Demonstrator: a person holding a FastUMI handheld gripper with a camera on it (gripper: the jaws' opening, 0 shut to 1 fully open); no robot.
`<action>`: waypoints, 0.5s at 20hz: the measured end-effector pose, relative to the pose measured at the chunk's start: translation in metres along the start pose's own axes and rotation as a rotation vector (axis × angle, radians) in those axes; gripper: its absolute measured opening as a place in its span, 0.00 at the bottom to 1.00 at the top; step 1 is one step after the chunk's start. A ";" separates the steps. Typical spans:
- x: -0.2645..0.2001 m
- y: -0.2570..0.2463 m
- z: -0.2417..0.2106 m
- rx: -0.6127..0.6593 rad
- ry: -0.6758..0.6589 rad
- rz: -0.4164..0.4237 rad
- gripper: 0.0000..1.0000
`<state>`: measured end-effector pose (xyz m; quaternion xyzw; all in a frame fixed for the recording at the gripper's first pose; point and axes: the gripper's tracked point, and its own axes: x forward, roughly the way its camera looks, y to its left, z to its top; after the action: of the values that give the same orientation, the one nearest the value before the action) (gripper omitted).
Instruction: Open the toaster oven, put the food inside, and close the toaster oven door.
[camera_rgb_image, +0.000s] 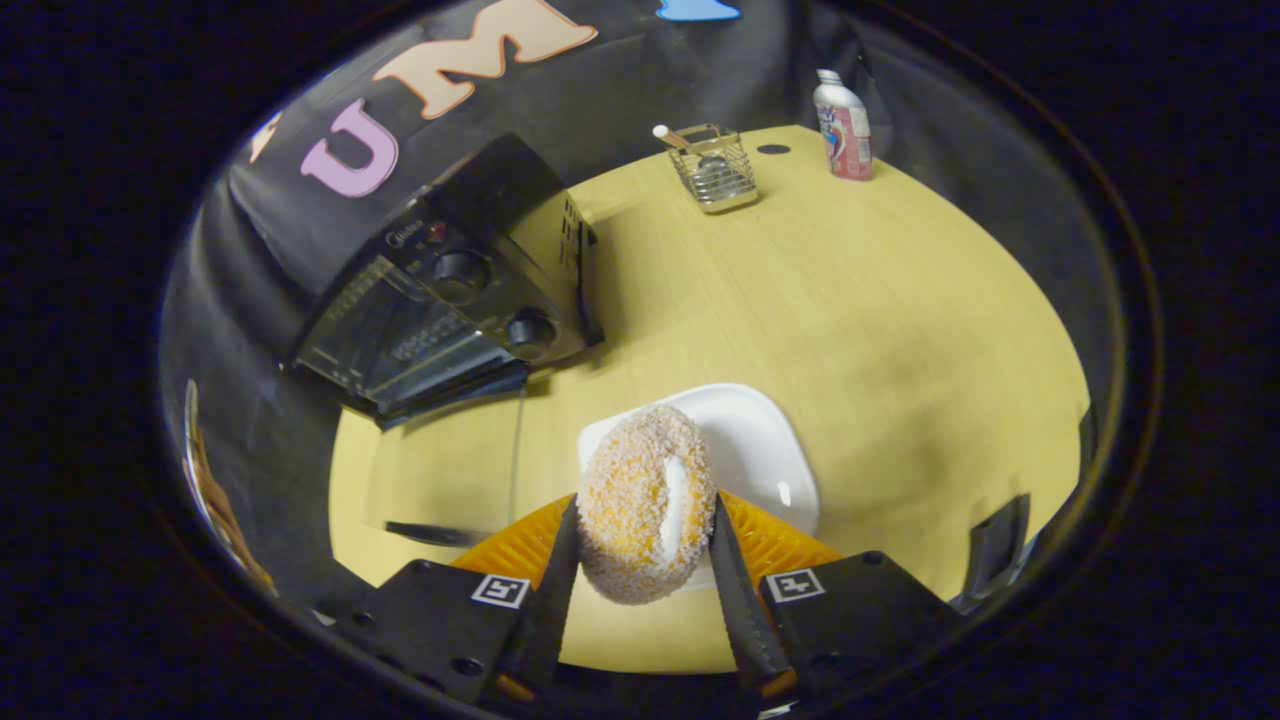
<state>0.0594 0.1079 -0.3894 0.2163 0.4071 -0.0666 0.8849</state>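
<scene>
While the gripper (645, 520) is clamped on the sugar-crusted ring doughnut (640, 505) above the square white plate (765, 440), the black glass-doored toaster oven (450, 290), door open, lies ahead-left across the yellow counter (850, 300).

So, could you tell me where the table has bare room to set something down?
The widest bare stretch of the table lies between the white plate, wire basket and bottle. It is crowded near the fingers, shut on the doughnut, and by the toaster oven, whose glass door seems to hang open.
</scene>
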 end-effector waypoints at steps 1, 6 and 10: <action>-0.001 0.018 0.001 0.050 -0.010 0.031 0.71; 0.017 0.109 0.007 0.168 -0.105 0.126 0.71; 0.035 0.174 0.018 0.167 -0.231 0.135 0.70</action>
<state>0.1464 0.2585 -0.3480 0.3069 0.2801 -0.0649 0.9073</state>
